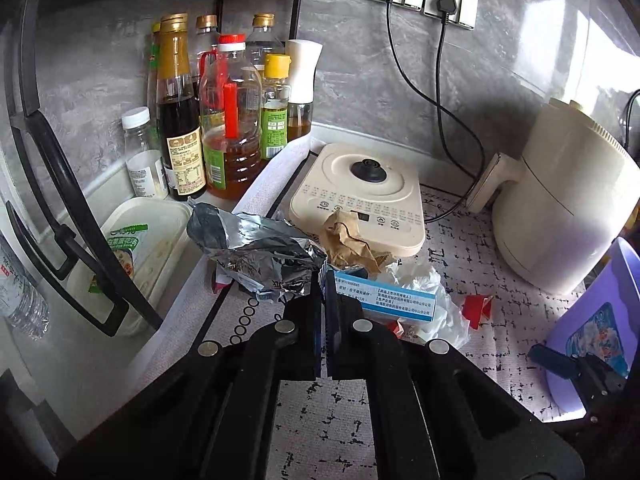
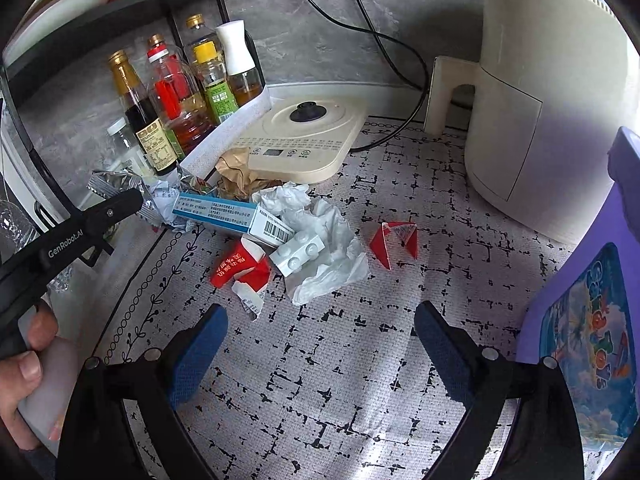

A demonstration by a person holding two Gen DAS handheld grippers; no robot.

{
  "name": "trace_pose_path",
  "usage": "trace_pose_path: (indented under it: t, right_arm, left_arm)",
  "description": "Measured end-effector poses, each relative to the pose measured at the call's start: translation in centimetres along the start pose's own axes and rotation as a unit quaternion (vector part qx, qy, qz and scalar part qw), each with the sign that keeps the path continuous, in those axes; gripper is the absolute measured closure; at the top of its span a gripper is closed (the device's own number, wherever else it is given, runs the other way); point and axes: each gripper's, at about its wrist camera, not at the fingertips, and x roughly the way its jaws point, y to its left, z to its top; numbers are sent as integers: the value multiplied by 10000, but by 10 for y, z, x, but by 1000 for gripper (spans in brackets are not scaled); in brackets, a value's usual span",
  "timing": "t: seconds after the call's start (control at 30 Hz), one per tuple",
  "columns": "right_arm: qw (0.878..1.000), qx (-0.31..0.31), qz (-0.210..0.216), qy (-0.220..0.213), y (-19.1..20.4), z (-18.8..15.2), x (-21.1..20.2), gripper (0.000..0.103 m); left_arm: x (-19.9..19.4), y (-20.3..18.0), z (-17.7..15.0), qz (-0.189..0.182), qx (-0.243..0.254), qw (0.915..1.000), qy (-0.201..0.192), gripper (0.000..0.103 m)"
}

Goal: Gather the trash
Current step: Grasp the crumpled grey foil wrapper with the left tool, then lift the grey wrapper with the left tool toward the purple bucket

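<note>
A heap of trash lies on the patterned mat (image 2: 360,360): silver foil wrapper (image 1: 256,248), blue-white medicine box (image 2: 224,216), crumpled white tissue (image 2: 324,240), red wrapper (image 2: 240,268), red scrap (image 2: 394,240) and brown paper (image 2: 240,172). A white toy brick (image 2: 298,254) rests on the tissue. My left gripper (image 1: 324,284) is shut on the foil wrapper's near corner, beside the box (image 1: 396,300). In the right wrist view its finger (image 2: 120,204) reaches onto the foil (image 2: 116,186). My right gripper (image 2: 320,340) stands open over bare mat, nearer than the heap, nothing between its pads.
A purple bin (image 2: 580,280) stands at the right edge. Behind the heap are a cream appliance base (image 2: 308,140) and an air fryer (image 2: 540,100) with cables. Bottles (image 1: 224,120) and a plastic tub (image 1: 148,248) sit under a black rack at left.
</note>
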Motion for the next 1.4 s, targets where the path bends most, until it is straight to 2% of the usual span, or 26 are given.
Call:
trace_pose_path:
  t: [0.3,0.67,0.83,0.87,0.9,0.93,1.4]
  right_arm:
    - [9992,233,295,93,-8,12,32,32]
    - [9980,-62,622,53,-1,27,64,35]
    - [9976,-348,588,133,4,28,77,36]
    - [9975,-385,572,165,4,28,80,42]
    - [9974,-424,545,220,5,28,83,58]
    - [9971,-450,549,284,5,28,85,58]
    - [9987,-354,333,-174,4,36,19,59]
  left_arm:
    - [15,-9,21,170,212,9994,-222,101]
    - [38,-11,24,274,341,9990,-133,101]
    - [41,-9,21,264,331,9991,-78,101]
    - [41,-9,21,258,333,9991,-67,101]
    - [41,-9,21,249,332,9991,-59,101]
    - [41,-9,21,239,333,9991,-53,101]
    - [10,-23,30,-169,450,9987,-175,101]
